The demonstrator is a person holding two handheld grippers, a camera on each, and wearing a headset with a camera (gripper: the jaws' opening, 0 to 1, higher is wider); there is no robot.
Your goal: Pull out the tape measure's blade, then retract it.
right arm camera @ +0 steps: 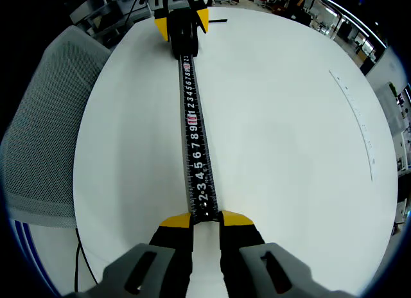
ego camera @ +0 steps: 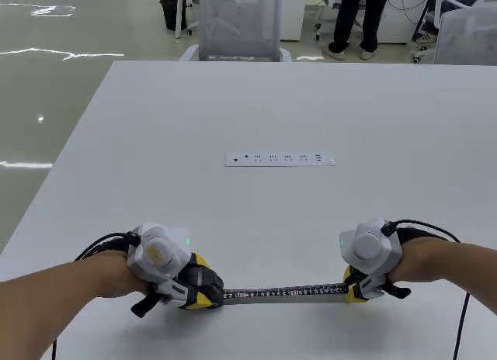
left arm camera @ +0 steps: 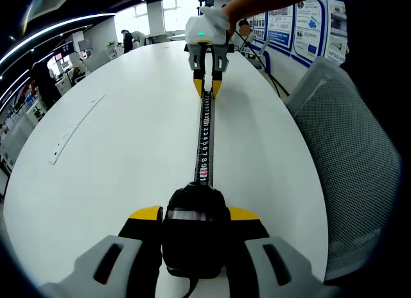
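on our side of the power strip point(ego camera: 279, 158), well apart from it and close to the near edge of the table point(ego camera: 233, 104), the tape measure lies stretched out across our front. furthest left, just beyond the strip's left end, our left claw point(left arm camera: 194, 213) is closed on the black tape measure case point(left arm camera: 194, 240). its yellow tips press against either flank of the body, which sits low on the table. from the mouth of the case the blade point(left arm camera: 204, 134) runs rightward, roughly parallel to the strip, low along the table top with its numbers facing up. at the far right, just beyond the strip's right end, our right claw point(right arm camera: 205, 219) is all but closed, its tips pinching the blade's free end where the numbering begins. we cannot make out the hook between them.

we judge the first half of the task done or nearly so, since a good run of blade is already out between the two claws. we cannot tell whether more is meant to be drawn. the retraction is not yet done: the blade has to feed back into the case, and we would guide its end leftward so that it does not whip. we cannot see whether a lock is set.
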